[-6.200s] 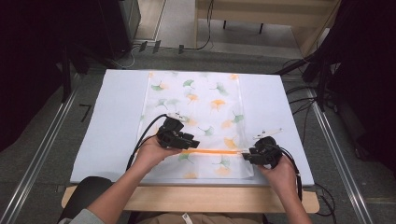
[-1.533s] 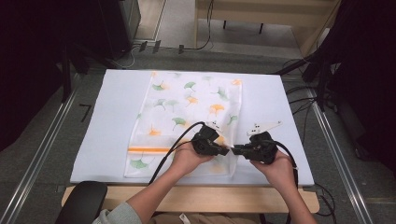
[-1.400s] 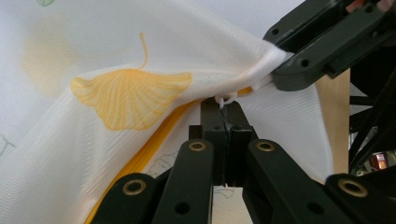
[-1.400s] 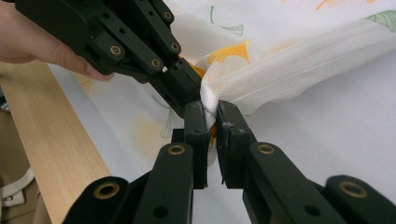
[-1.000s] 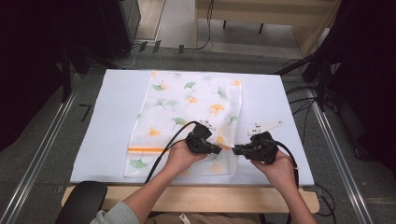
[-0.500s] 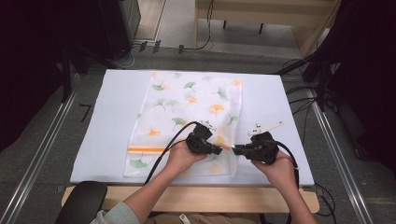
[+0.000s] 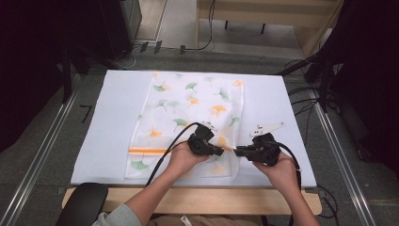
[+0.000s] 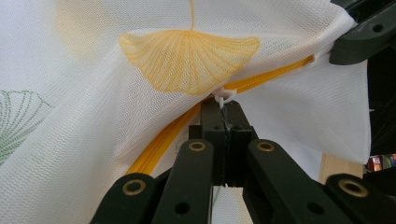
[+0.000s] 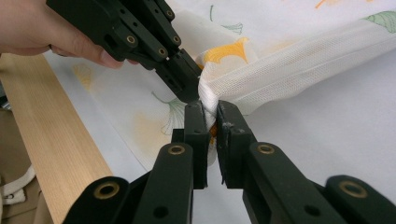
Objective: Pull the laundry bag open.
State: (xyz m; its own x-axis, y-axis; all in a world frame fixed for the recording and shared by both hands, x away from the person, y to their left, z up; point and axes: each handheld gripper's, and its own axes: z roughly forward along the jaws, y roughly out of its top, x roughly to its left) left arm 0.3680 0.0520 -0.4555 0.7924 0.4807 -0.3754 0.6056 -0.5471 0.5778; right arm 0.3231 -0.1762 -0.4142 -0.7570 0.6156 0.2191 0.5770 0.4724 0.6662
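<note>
1. High view: a white counter (image 7: 108, 122) is seen carrying a white mesh bag (image 7: 188, 101) printed with green and orange ginkgo leaves, laid flat in the middle with its near end close to the wooden front edge (image 7: 197, 200).
2. Across that near end an orange zipper (image 7: 147, 151) is seen, with a stretch lying flat left of the two hands; whether that stretch is shut or parted cannot be told.
3. The right gripper (image 7: 239, 151) is held level at the bag's right edge; in the right gripper view its fingers (image 9: 196, 122) are closed on a bunched fold of mesh (image 9: 208, 100) at the zipper's end, so the bag is anchored there.
4. The left gripper (image 7: 219, 152) is met tip to tip with it; in the left gripper view its fingers (image 8: 211, 122) are pressed together on the small white zipper pull (image 8: 225, 95), with mesh lifted around it.
5. The slider is judged to be at the right end of its run, so the zipper stroke looks almost complete; letting go of both grips and laying the bag flat is what is judged to remain.
</note>
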